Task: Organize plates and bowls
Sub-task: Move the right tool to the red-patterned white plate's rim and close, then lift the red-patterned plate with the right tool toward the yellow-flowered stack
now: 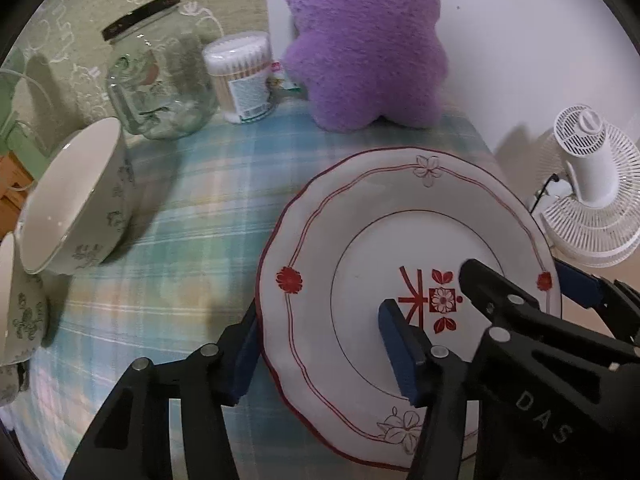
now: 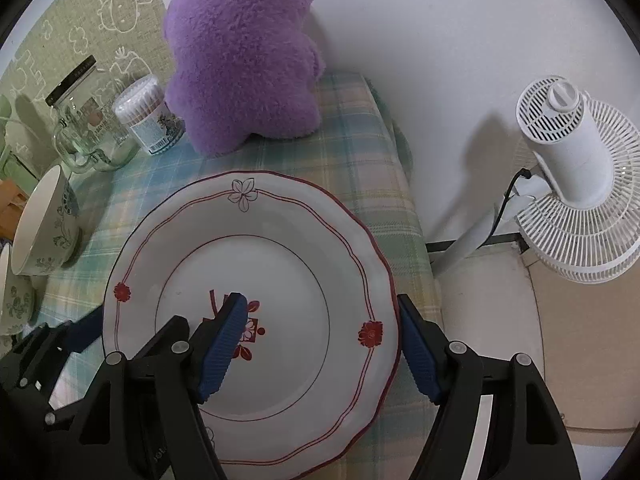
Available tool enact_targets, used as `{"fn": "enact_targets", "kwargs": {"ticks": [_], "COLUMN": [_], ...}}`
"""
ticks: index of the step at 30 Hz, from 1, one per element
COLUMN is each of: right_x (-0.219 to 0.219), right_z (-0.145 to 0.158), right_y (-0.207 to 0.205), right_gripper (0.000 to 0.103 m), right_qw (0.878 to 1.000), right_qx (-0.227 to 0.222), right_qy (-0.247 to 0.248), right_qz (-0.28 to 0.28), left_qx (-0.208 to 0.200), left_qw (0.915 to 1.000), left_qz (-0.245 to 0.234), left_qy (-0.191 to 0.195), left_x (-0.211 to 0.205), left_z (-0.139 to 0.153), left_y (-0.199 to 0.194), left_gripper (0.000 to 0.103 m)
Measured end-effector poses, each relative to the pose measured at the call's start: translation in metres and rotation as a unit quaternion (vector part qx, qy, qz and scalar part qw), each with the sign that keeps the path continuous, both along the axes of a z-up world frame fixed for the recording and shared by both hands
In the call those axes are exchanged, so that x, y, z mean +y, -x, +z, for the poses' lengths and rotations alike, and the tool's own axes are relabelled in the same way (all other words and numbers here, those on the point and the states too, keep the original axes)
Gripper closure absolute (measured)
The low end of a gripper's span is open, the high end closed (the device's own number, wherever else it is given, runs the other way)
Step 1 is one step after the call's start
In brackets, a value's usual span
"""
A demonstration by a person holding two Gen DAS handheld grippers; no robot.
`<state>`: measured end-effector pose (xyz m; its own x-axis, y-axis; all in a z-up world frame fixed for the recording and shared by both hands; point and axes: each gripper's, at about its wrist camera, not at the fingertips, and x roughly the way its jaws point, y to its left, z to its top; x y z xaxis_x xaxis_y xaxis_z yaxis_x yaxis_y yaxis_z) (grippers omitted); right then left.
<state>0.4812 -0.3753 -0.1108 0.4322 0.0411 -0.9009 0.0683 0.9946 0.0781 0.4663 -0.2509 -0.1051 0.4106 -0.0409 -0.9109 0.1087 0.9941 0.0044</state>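
Note:
A white plate [image 1: 360,240] with red trim and a red centre motif lies flat on the plaid tablecloth [image 1: 200,208]. My left gripper [image 1: 320,356] is open and straddles the plate's left rim, one blue pad outside the edge and the other over the well. My right gripper [image 2: 320,348] is open and straddles the right rim of the plate [image 2: 256,264] in the same way. Neither pair of pads visibly presses on the plate. Two white bowls with green flower prints, one larger [image 1: 76,200] and one at the frame edge [image 1: 20,312], stand to the plate's left.
Behind the plate stand a purple plush toy [image 1: 360,48], a tub of cotton swabs [image 1: 240,76] and a glass jar [image 1: 160,80] with a black lid. The table's right edge runs close to the plate; past it a white fan [image 2: 580,184] stands on the floor.

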Motion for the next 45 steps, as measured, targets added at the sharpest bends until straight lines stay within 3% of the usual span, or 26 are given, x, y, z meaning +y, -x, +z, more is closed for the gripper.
{"fn": "enact_targets", "kwargs": {"ticks": [4, 18, 23, 35, 45], "right_x": [0.006, 0.039, 0.041, 0.039, 0.059], "right_z": [0.001, 0.004, -0.001, -0.003, 0.002], "right_y": [0.005, 0.042, 0.041, 0.039, 0.06], "right_gripper": [0.033, 0.046, 0.061, 0.063, 0.063], "right_qw": [1.0, 0.998, 0.994, 0.992, 0.99], "right_qx": [0.012, 0.036, 0.041, 0.052, 0.054], "right_qy": [-0.005, 0.007, 0.043, 0.042, 0.041], "right_qz": [0.004, 0.059, 0.087, 0.106, 0.121], "left_qx": [0.003, 0.029, 0.033, 0.023, 0.027], "left_qw": [0.9999, 0.9994, 0.9994, 0.9995, 0.9994], "left_qz": [0.004, -0.012, 0.002, -0.002, 0.013], "left_qy": [-0.016, -0.017, 0.006, -0.023, -0.019], "left_x": [0.006, 0.04, 0.046, 0.045, 0.065], "left_z": [0.002, 0.001, -0.002, 0.004, 0.012], "left_y": [0.008, 0.045, 0.036, 0.043, 0.067], "left_gripper": [0.045, 0.046, 0.046, 0.052, 0.052]}}
